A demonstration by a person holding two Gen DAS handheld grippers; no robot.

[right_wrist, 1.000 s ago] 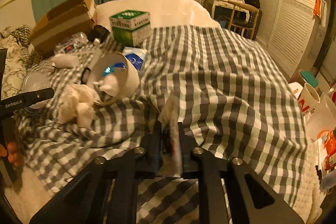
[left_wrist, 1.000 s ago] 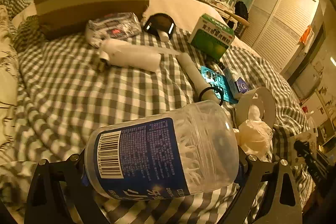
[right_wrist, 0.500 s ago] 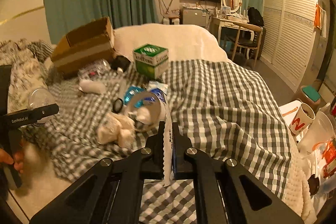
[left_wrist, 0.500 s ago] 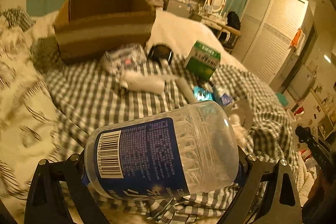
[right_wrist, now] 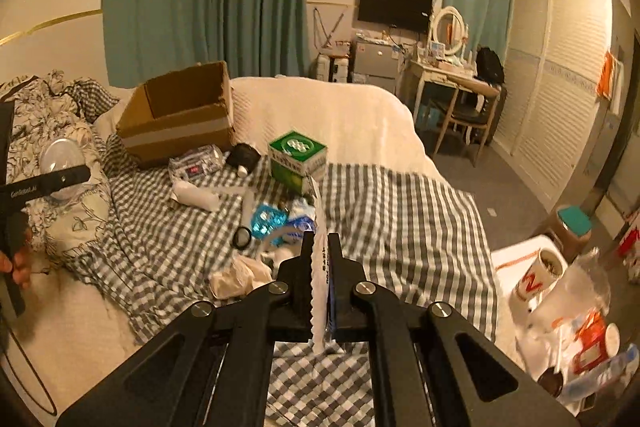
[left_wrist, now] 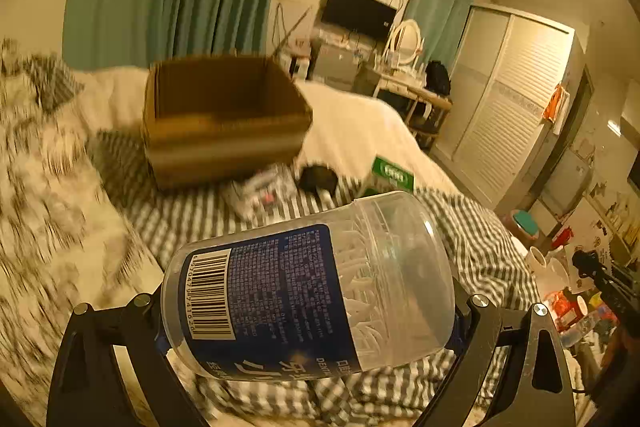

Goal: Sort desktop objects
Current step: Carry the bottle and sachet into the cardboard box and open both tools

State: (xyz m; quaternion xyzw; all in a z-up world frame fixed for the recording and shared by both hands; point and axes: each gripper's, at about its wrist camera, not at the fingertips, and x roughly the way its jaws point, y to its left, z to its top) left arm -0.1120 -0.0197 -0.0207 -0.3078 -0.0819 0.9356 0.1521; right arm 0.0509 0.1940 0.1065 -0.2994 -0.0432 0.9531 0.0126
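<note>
A checked bed (right_wrist: 400,211) carries the clutter. The left gripper (left_wrist: 308,311) clamps a jar (left_wrist: 308,291) crosswise, the right gripper (right_wrist: 320,287) pinches a sachet (right_wrist: 319,267) (both probably bound for the box (right_wrist: 176,123)).

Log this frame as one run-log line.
left gripper: shut on clear jar | right gripper: shut on flat packet | cardboard box: open, ahead on bed

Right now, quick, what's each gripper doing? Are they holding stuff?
Left gripper: shut on the clear jar, held sideways.
Right gripper: shut on a flat white packet, held on edge.
</note>
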